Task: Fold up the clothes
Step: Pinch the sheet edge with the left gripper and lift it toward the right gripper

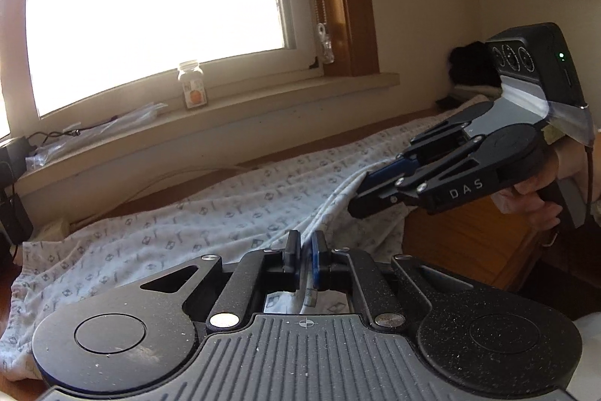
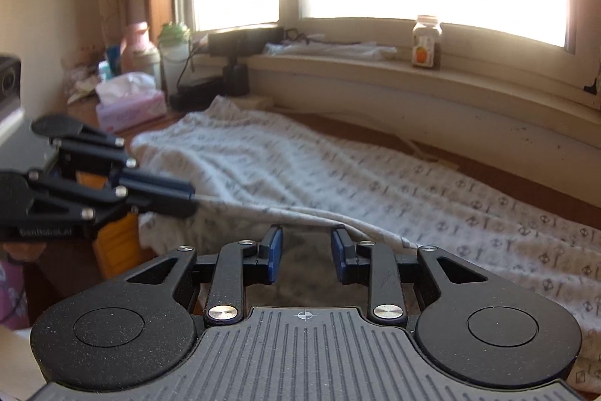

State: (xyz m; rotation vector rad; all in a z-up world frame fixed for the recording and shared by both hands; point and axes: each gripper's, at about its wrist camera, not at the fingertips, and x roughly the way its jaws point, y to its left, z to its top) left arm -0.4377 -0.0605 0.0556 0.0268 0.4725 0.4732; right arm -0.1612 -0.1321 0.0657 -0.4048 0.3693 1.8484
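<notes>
Patterned garment (image 2: 338,175) spread on wooden table (image 2: 507,183), windowsill (image 2: 469,81) behind, jar (image 2: 426,41)

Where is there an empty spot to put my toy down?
The windowsill is bare to the right of the little jar. A strip of brown table shows between the patterned cloth and the wall under the sill. The far corner by the pink tissue box and bottles is crowded.
</notes>
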